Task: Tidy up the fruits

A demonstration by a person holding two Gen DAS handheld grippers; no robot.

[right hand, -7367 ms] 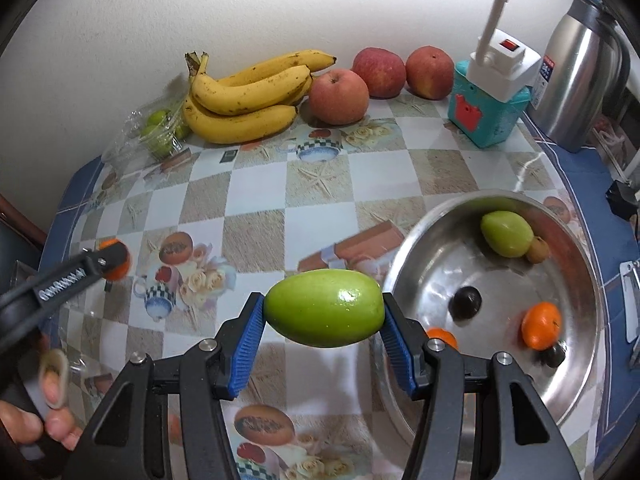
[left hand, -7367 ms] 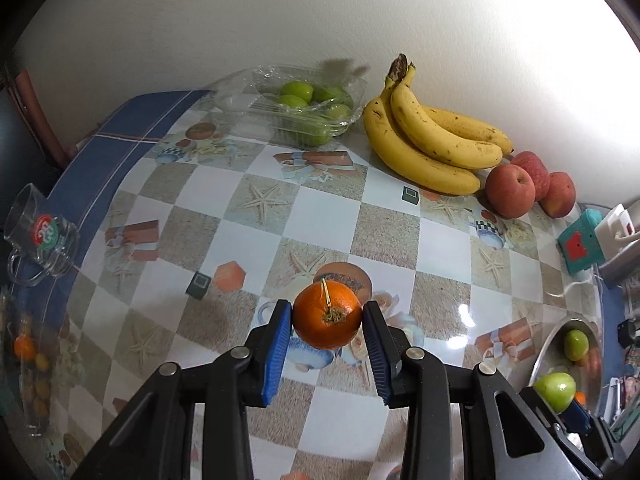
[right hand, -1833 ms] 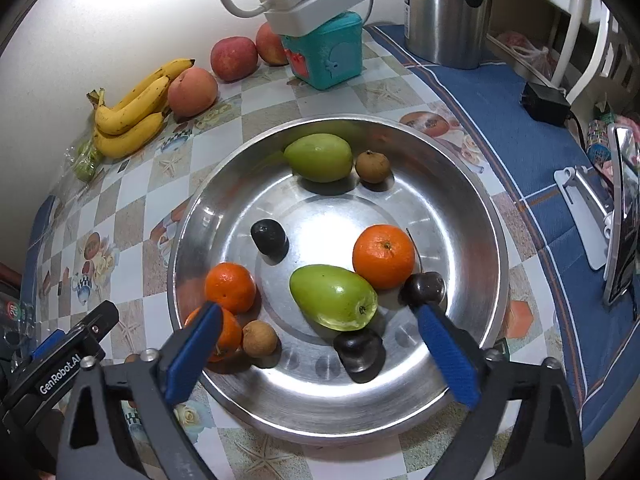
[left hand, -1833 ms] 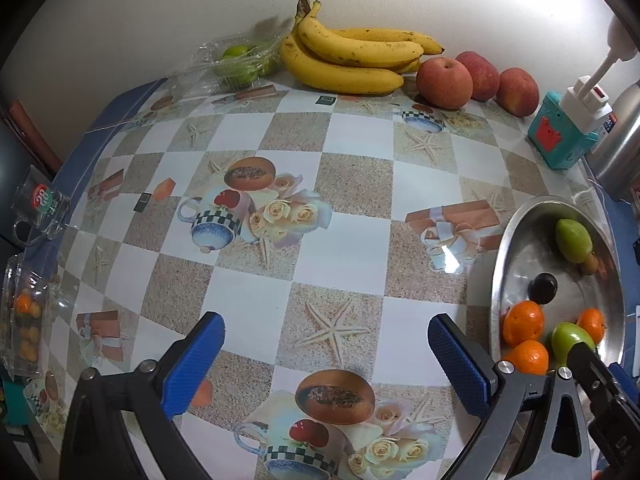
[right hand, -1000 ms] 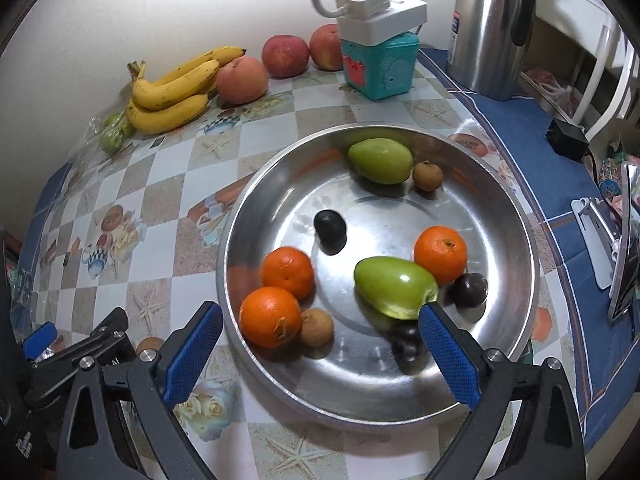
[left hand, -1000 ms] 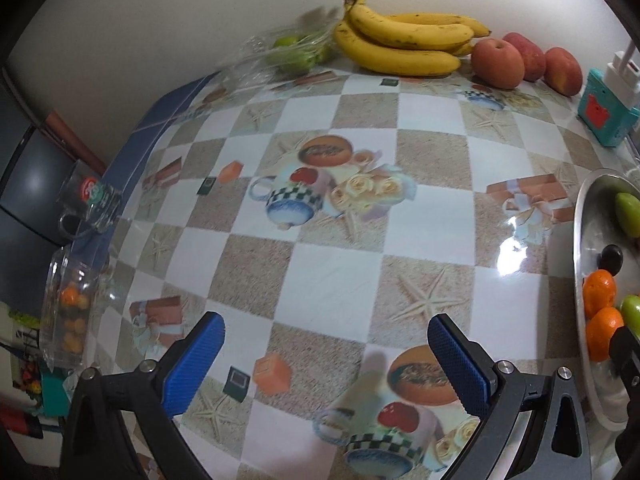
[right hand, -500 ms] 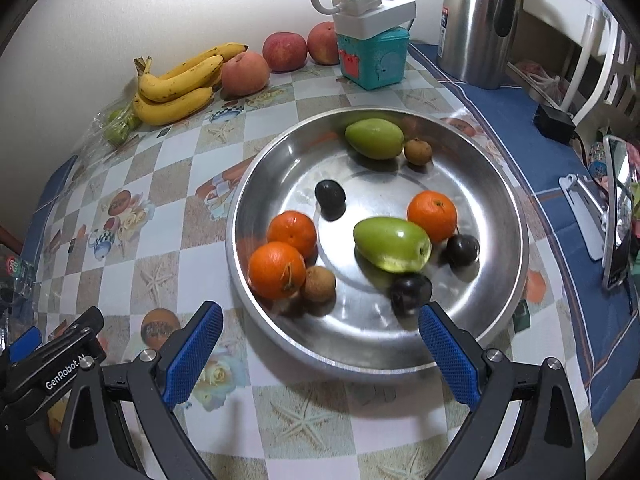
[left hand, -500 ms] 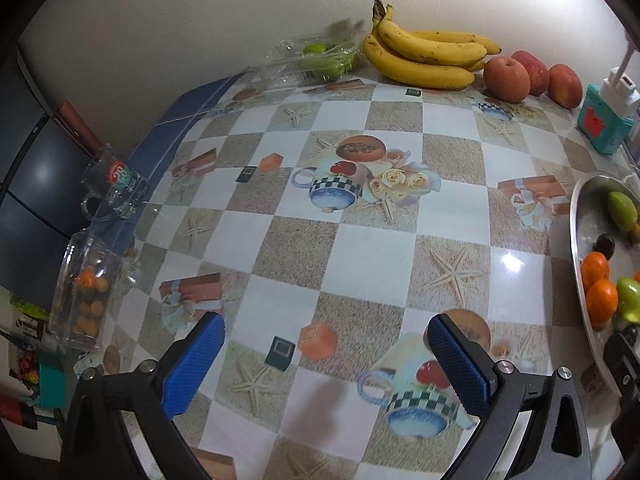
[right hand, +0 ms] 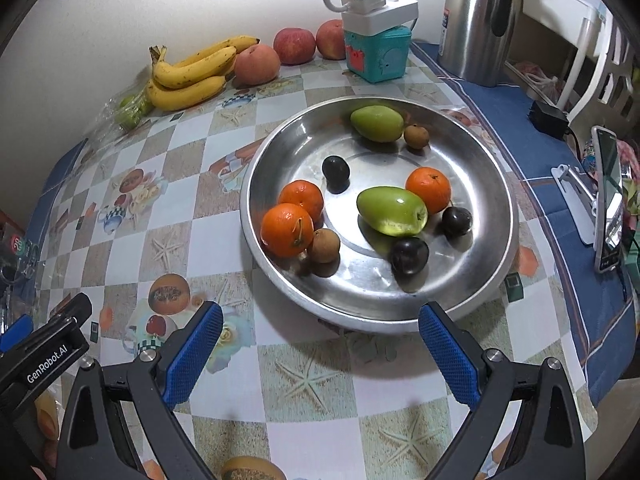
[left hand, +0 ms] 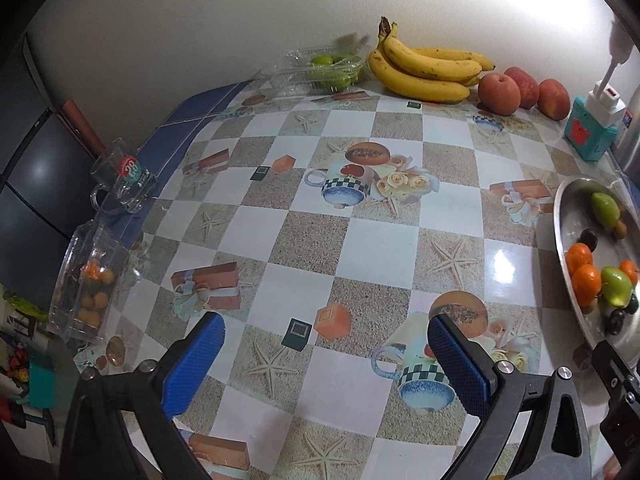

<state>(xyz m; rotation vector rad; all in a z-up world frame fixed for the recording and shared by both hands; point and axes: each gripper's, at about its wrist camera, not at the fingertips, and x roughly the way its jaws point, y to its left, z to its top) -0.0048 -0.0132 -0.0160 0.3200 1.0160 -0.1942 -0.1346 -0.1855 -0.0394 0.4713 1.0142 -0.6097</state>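
Both grippers stand wide open and hold nothing. Seen from the left wrist, the left gripper point(left hand: 326, 350) hovers over the patterned tablecloth point(left hand: 360, 240), its blue pads spread far apart above a printed cup. Against the back wall lie a bunch of bananas point(left hand: 424, 66), three red apples point(left hand: 520, 90) just right of them, and a clear plastic tray of green fruit point(left hand: 328, 70) to their left. A glass mug point(left hand: 124, 180) and a clear box of small fruit point(left hand: 86, 280) sit at the table's left edge. At the right edge part of the steel bowl point(left hand: 568, 208) shows, with fruit inside.

From the right wrist, the right gripper point(right hand: 320, 354) hangs just in front of the steel bowl point(right hand: 496, 208), fingers parted wider than anything near them. Inside the bowl lie two green mangoes point(right hand: 392, 210), three oranges point(right hand: 288, 229), three dark plums point(right hand: 409, 256) and two small brown fruits point(right hand: 324, 245). Behind it stand a teal box point(right hand: 378, 54) with a white power strip point(right hand: 378, 10) on top, and a steel kettle point(right hand: 478, 20). The left gripper's black body shows at the lower left.
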